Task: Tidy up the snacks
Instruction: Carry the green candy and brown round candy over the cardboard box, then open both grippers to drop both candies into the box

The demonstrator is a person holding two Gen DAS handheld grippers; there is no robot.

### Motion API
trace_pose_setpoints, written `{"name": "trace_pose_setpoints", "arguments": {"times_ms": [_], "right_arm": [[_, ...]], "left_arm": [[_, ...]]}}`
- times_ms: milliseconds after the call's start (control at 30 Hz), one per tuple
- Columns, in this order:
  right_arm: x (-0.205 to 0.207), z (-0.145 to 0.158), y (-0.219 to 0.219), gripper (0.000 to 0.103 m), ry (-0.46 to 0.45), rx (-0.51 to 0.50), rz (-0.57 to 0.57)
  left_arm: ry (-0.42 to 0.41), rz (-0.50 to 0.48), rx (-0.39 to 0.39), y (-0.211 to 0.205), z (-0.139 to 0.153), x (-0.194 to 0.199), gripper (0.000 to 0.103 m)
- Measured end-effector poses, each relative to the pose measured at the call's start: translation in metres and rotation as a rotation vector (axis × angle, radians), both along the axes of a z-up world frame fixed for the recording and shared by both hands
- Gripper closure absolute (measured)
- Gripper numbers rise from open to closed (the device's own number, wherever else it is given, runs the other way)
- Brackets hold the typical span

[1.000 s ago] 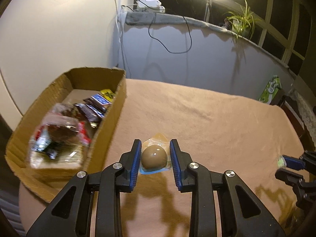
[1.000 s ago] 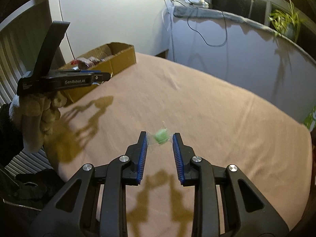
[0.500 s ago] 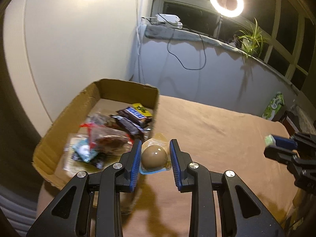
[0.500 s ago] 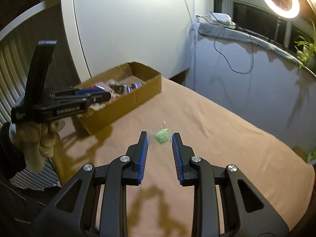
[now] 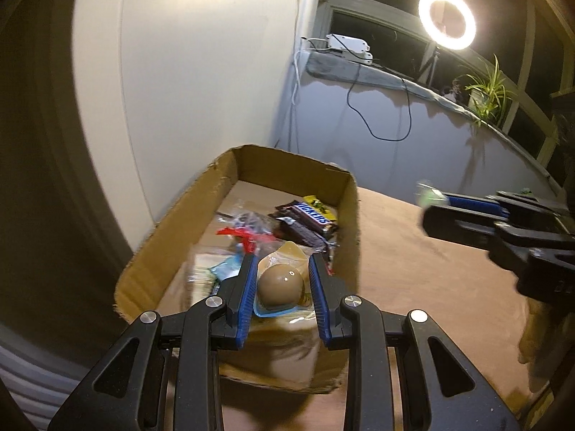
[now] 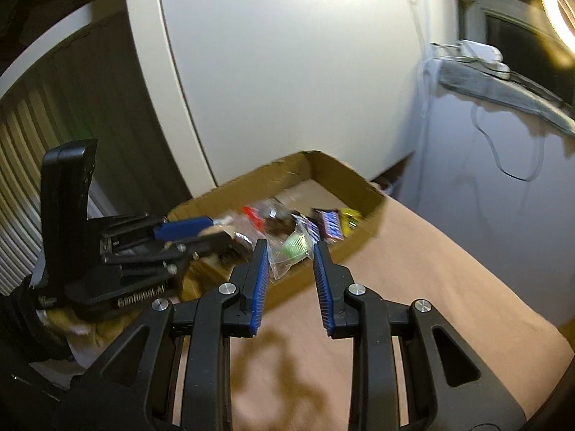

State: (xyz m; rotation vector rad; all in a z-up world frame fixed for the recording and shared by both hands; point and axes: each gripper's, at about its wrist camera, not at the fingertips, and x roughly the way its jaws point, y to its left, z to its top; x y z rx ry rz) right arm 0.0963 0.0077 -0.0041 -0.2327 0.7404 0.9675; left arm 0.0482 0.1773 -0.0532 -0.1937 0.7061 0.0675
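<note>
Snacks already fill the cardboard box [image 5: 251, 194] at the bench's left edge; the left hand-held gripper [image 5: 284, 287] hangs over it, clamping a packaged brown egg [image 5: 281, 285]. Right view: right hand-held gripper [image 6: 291, 262] pinches a green wrapped candy [image 6: 295, 248] beside the box, both undropped.

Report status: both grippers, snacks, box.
Left gripper shut on packaged egg, over box. Right gripper shut on green candy, nearing it. Nothing blocking.
</note>
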Motion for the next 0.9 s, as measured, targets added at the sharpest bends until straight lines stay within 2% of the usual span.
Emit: {"name": "trace_pose_setpoints", "arguments": {"times_ms": [167, 233, 300, 767, 900], "right_arm": [[0.013, -0.012, 0.032, 0.076, 0.044, 0.006, 0.051], [0.019, -0.014, 0.038, 0.07, 0.062, 0.027, 0.055], [0.025, -0.015, 0.041, 0.066, 0.077, 0.039, 0.061], [0.025, -0.008, 0.036, 0.064, 0.07, 0.055, 0.034], [0.02, -0.004, 0.025, 0.051, 0.059, 0.056, 0.015]], "left_arm": [[0.009, 0.015, 0.006, 0.007, -0.003, 0.001, 0.064], [0.006, 0.025, 0.013, 0.009, -0.003, 0.001, 0.062], [0.003, 0.033, 0.01, 0.011, -0.002, 0.001, 0.061], [-0.02, 0.053, 0.021, 0.013, 0.004, -0.008, 0.061], [-0.03, 0.054, 0.033, 0.008, 0.008, -0.013, 0.06]]}}
